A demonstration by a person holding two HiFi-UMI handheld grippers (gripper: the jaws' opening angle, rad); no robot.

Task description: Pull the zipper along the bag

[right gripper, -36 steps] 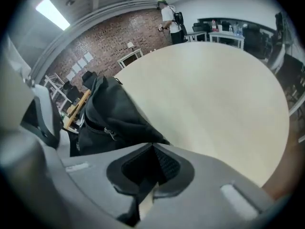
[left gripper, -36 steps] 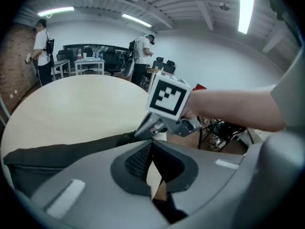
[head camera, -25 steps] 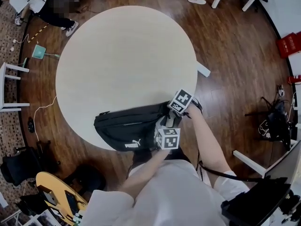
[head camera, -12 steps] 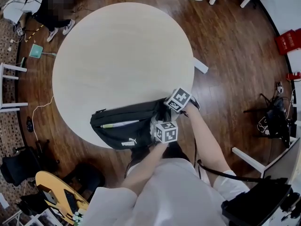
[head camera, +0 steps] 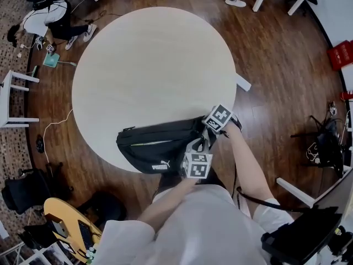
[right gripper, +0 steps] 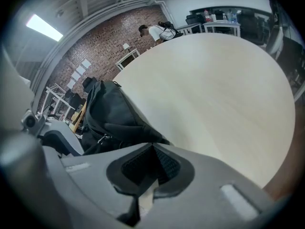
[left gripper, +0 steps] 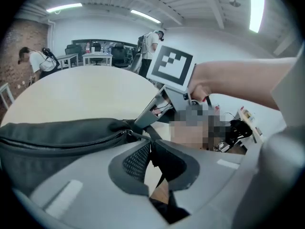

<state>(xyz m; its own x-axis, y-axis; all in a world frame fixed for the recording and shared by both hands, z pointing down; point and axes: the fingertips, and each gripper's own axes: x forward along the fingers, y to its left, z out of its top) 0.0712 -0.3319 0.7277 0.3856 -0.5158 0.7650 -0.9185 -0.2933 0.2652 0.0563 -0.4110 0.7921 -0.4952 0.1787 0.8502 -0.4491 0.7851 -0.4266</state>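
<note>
Black fabric bag (head camera: 157, 148), soft, light and prone to bunching, lying at the table (head camera: 154, 65) edge nearest the person. Left tongs (left gripper: 150, 146) just closed, now pinching the zipper pull (left gripper: 140, 136); right tongs (right gripper: 153, 149) clamped on the bag's end, probably a good anchor.

Office workspace: brick wall (right gripper: 107, 39), desks (left gripper: 97, 57).

Head view steeply down from above; gripper views low, close-in (shared: bag (head camera: 157, 147), table (head camera: 154, 65)).
</note>
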